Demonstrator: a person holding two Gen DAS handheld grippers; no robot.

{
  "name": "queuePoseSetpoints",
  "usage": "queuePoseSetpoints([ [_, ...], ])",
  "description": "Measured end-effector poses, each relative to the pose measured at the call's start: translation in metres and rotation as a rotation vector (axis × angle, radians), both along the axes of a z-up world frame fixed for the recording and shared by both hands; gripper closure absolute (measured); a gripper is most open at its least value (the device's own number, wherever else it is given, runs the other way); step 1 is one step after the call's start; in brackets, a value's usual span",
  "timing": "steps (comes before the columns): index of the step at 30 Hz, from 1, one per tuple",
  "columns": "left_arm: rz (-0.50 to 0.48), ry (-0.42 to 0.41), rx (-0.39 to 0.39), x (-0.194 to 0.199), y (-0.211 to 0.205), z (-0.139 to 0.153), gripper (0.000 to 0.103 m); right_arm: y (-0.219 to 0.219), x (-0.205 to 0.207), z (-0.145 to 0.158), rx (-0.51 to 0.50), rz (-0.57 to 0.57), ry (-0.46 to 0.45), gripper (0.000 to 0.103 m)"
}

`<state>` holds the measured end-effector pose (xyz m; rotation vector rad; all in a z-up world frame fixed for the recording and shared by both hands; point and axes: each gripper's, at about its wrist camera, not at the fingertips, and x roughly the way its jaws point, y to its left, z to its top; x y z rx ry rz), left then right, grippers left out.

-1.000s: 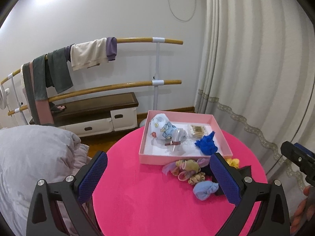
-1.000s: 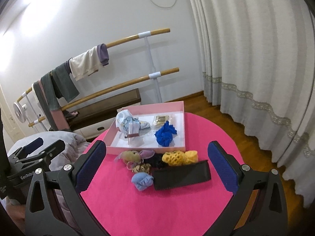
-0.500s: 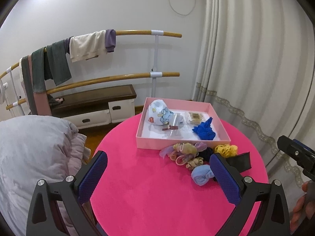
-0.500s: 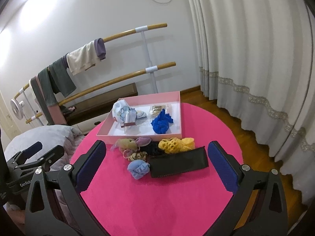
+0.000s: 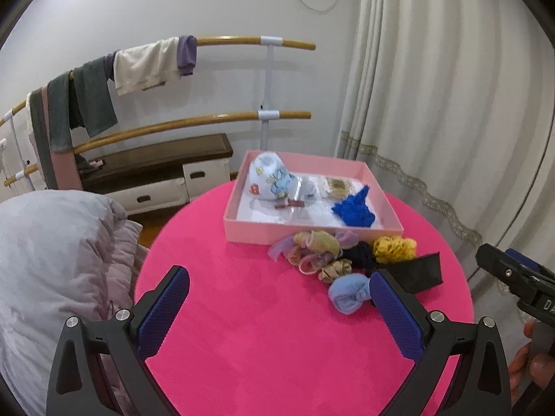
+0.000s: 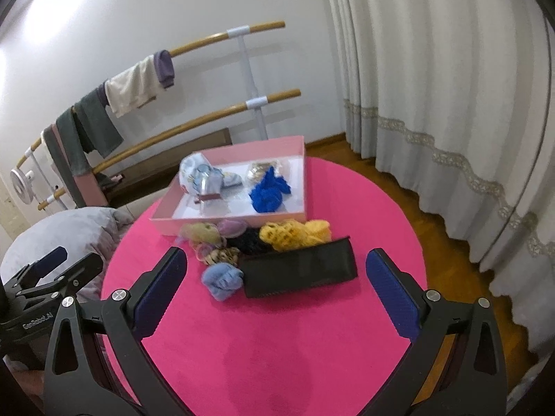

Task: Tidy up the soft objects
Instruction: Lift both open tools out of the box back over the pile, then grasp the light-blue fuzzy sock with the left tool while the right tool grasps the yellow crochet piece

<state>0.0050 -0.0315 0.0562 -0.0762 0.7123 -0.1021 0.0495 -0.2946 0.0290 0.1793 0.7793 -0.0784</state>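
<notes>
A pink box (image 5: 242, 232) (image 6: 163, 224) stands at the far side of the round pink table (image 5: 260, 339) (image 6: 277, 346). Inside lie a patterned white pouch (image 5: 269, 180) (image 6: 196, 175), a blue scrunchie (image 5: 353, 208) (image 6: 269, 194) and a small clear packet (image 5: 338, 185). In front of the box sits a pile: pastel scrunchies (image 5: 312, 246) (image 6: 208, 234), a yellow one (image 5: 393, 248) (image 6: 295, 232), a dark one (image 5: 357, 254), a light blue one (image 5: 348, 293) (image 6: 222, 279) and a black pouch (image 5: 419, 272) (image 6: 301, 270). My left gripper (image 5: 279, 308) and right gripper (image 6: 277, 294) hover open above the table, short of the pile, holding nothing.
A grey quilt (image 5: 52, 260) bulges at the table's left. Behind stand a low wooden bench with drawers (image 5: 156, 176) and wall bars draped with cloths (image 5: 138, 66). White curtains (image 5: 451, 104) hang on the right, over wooden floor (image 6: 399, 180).
Both grippers have drawn back and risen a little, so the box and pile sit farther off and more table shows. Both stayed open.
</notes>
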Motion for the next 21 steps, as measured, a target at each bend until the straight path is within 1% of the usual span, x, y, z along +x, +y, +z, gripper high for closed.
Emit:
queuePoseSetpoints([
  [9, -0.037, 0.075, 0.016, 0.024, -0.029, -0.032, 0.000, -0.021, 0.007, -0.043, 0.026, -0.009, 0.103, 0.000],
  [13, -0.051, 0.113, 0.003, 0.038, -0.043, -0.054, 0.000, -0.029, 0.009, -0.058, 0.045, -0.012, 0.132, 0.000],
  [16, -0.062, 0.153, 0.011, 0.053, -0.056, -0.073, 0.000, -0.038, 0.012, -0.070, 0.058, -0.019, 0.154, 0.000],
  [21, -0.059, 0.188, 0.002, 0.082, -0.071, -0.097, 0.000, -0.054, 0.019, -0.085, 0.074, -0.039, 0.181, 0.000],
])
